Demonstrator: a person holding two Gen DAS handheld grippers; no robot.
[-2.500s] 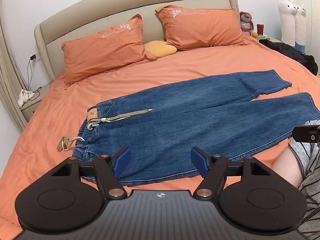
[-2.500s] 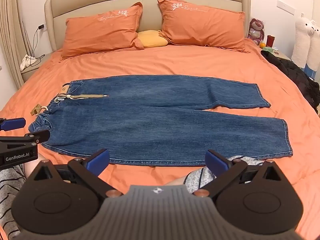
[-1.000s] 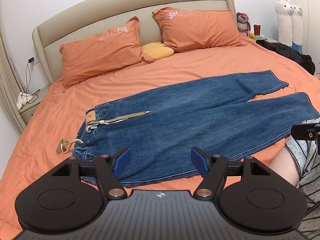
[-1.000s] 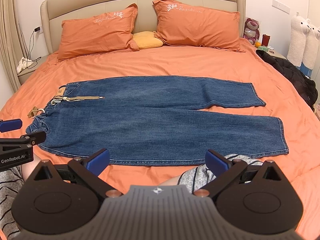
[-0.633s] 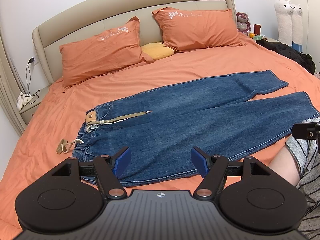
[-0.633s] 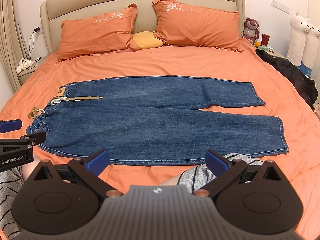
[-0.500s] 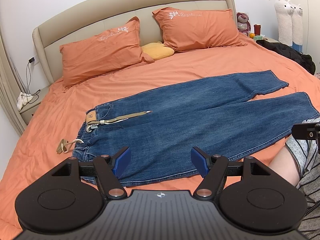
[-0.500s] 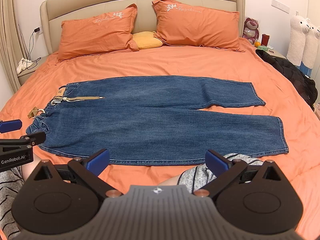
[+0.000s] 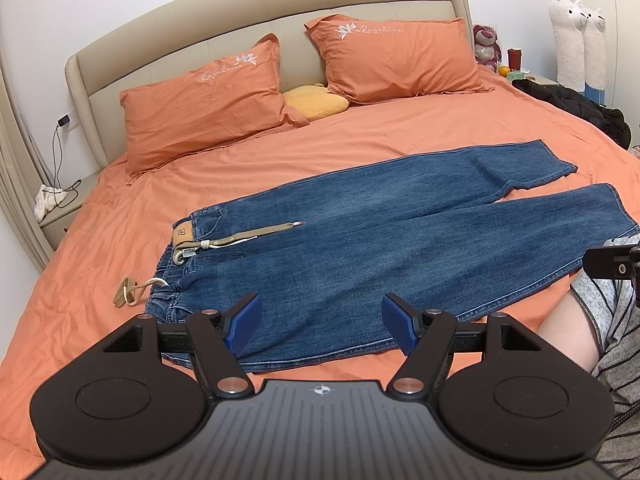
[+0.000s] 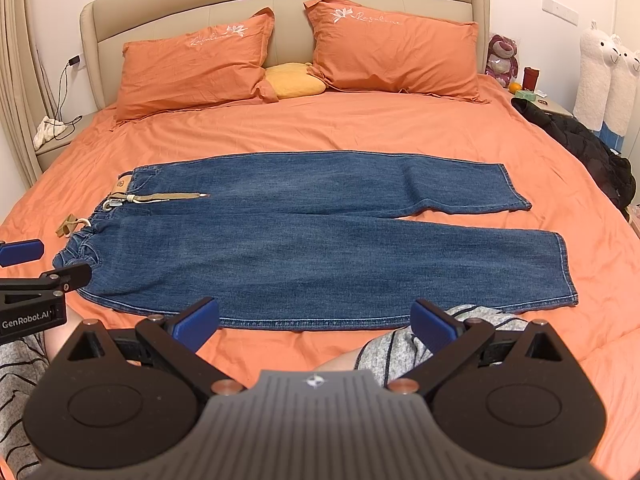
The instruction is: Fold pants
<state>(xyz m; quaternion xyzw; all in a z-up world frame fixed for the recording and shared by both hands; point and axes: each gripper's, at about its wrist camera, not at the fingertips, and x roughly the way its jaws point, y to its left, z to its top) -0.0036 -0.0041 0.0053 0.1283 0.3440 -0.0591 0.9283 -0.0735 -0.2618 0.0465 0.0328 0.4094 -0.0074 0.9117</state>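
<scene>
Left hand-held gripper (image 9: 322,316) and right hand-held gripper (image 10: 314,318) both spread wide, holding nothing, hovering at near edge of jeans (image 10: 312,236) laid flat across orange bed (image 10: 360,132), waistband left. Beyond: two pillows (image 10: 196,64), yellow cushion (image 10: 294,80); black jacket (image 10: 584,148) at right edge.

Blue jeans (image 10: 320,240) flat, unfolded

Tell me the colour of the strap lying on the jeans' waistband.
Khaki strap; left wrist view shows it best.
</scene>
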